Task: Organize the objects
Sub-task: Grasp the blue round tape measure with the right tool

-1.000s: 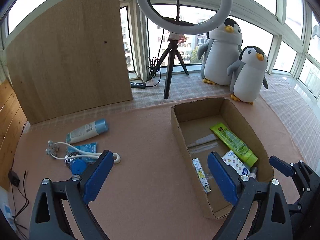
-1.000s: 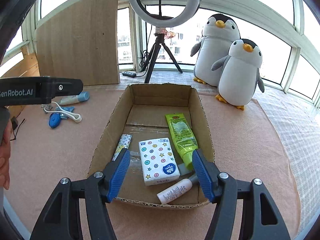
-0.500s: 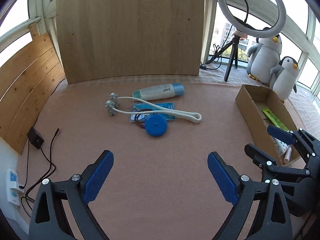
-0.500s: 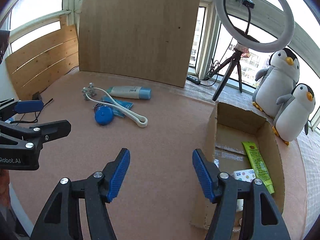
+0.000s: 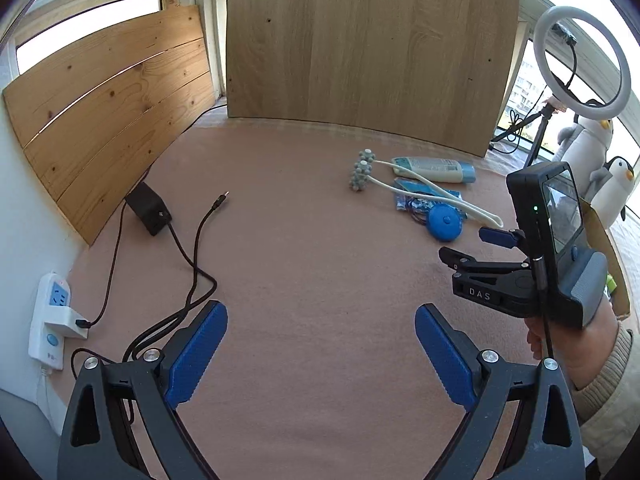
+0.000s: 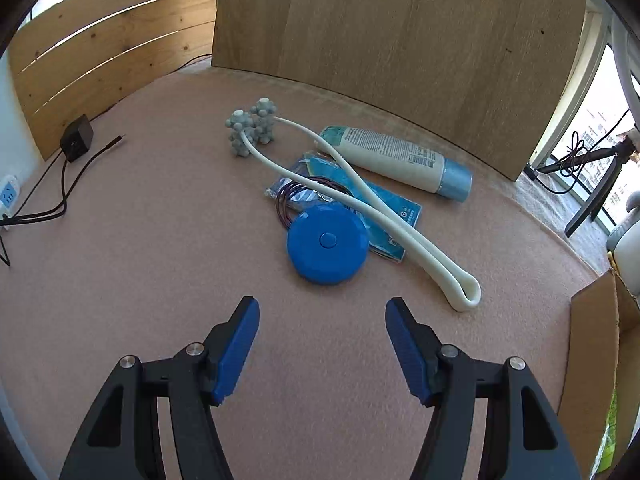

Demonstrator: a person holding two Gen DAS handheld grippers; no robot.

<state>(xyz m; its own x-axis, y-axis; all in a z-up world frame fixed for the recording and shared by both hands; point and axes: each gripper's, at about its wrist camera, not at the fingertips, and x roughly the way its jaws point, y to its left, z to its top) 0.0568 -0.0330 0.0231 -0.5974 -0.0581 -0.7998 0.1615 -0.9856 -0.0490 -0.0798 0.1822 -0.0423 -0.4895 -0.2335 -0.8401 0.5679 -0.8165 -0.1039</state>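
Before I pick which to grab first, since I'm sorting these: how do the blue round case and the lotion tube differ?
The blue round case is a flat disc with a centre button; the lotion tube is long and lies on its side. The case is blue all over; the tube is cream with a light blue cap. The case sits just ahead of the open right gripper; the tube lies farther back. Both rest on the pink mat.

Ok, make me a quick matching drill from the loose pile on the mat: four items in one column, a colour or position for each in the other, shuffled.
Items:
1. round disc
2. lotion tube
3. roller massager
4. flat packet

Descriptions:
A. white handle, grey knobbly heads
B. lies under the massager's handle
C. solid blue, nearest the right gripper
D. cream body with a light blue cap, closest to the wooden board

Pairs: 1-C, 2-D, 3-A, 4-B
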